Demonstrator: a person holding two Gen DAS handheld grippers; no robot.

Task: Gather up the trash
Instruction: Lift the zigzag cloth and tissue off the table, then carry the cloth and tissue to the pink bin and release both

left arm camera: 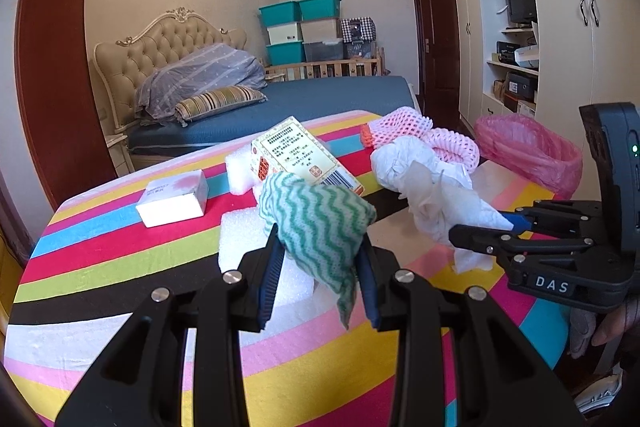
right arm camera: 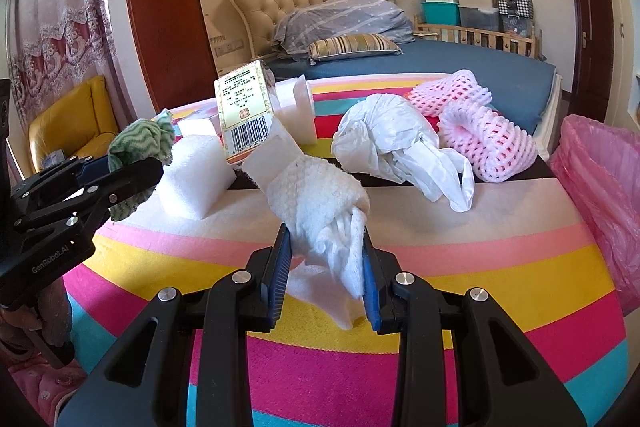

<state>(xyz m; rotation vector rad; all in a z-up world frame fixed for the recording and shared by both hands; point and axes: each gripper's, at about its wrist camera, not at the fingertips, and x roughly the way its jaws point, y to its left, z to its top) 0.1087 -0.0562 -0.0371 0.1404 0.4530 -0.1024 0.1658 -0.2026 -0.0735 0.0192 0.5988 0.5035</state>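
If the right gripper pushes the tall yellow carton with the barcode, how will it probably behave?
The yellow carton stands tilted, leaning on a white foam block, so it probably tips rather than slides. It looks like thin cardboard, likely light. The striped cloth under it may drag a little.

Left gripper point(left arm camera: 320, 267): matte black linkage arms, round silver screw heads at each pivot, blue ribbed pads on the inner faces of both fingers. Seen side-on from the right wrist view, its body carries white "GenRobot.AI" lettering.

Right gripper point(right arm camera: 326, 267): same black build, silver screws, blue ribbed pads. From the left wrist view its body shows a raised "DAS" label in white and a small green indicator light on the upright black housing.

Person: pink patterned sleeve point(right arm camera: 36, 383) visible below the left gripper.
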